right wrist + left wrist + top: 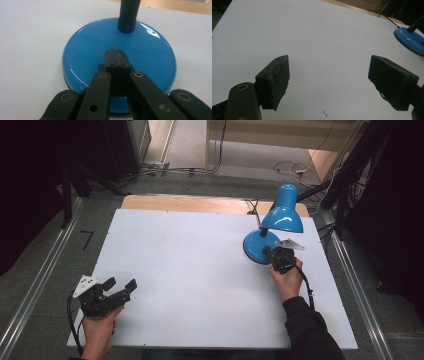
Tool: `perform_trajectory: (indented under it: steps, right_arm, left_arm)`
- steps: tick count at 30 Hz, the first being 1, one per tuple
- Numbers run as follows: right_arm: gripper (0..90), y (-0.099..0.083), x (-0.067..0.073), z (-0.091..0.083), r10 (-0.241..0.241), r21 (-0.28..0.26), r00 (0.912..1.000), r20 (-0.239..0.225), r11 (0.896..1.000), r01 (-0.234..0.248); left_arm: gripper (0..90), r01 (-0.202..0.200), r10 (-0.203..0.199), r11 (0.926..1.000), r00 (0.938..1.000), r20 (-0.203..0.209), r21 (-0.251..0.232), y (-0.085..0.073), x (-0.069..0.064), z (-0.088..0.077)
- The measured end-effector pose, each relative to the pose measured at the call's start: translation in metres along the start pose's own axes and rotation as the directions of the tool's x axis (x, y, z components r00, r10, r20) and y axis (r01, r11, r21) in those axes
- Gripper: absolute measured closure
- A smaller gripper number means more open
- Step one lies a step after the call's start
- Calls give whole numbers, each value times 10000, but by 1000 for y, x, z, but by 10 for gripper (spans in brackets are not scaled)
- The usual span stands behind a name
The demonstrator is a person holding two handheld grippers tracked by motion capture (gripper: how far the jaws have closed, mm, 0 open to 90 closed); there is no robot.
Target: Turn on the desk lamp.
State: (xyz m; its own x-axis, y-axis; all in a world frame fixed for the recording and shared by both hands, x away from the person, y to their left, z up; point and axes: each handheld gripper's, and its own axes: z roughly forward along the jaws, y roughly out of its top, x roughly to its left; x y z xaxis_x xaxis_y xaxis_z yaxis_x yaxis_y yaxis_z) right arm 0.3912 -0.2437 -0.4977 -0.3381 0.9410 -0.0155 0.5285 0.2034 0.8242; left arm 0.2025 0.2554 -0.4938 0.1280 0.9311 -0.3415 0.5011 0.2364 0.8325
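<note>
Because the blue desk lamp (pixel 276 227) stands on a broad, glossy round base (pixel 120 65), it will probably handle as bottom-heavy and stiff at the foot, while the ribbed neck (pixel 128 15) rising from that base looks like a bendable gooseneck that would give way if pulled. The enamelled surface of the base reflects light and is likely slippery, so pads pressed on its domed top would tend to slide; the rim of the base or the lowest part of the neck seems the surer place to take hold. The shade (pixel 283 215) sits high over the base and tips toward the near side, so lifting by it would likely swing the whole lamp.

The lamp stands near the table's far right corner, its cable (pixel 253 207) running off over the far edge. The right tongs (pixel 116 56) are fully shut with nothing between the pads, their tips resting on or just above the top of the base, close before the neck; whether they actually press on it I cannot tell. In the high view the right hand (pixel 287 280) holds them just at the near side of the base.

The left tongs (pixel 121 287) lie near the table's near left corner, spread wide and empty, over the bare white table (pixel 200 270), well apart from the lamp.

No containers are on the table.
</note>
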Motion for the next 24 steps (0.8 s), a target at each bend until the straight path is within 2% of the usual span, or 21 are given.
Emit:
perform_trajectory:
  steps: [8, 17, 24]
  right_arm:
    - [878, -3, 0, 0, 47, -160, 10000, -34, 9999, -47]
    - [879, -3, 1, -1, -189, -195, 9998, 103, 9996, 191]
    - [879, -4, 1, -1, -180, -204, 9998, 80, 9996, 182]
  left_arm:
    - [179, 16, -16, 10000, 10000, 10, -11, 0, 0, -1]
    - [179, 13, -13, 10000, 10000, 14, -9, 0, 0, -1]
    - [179, 21, -21, 10000, 10000, 13, -4, 0, 0, 0]
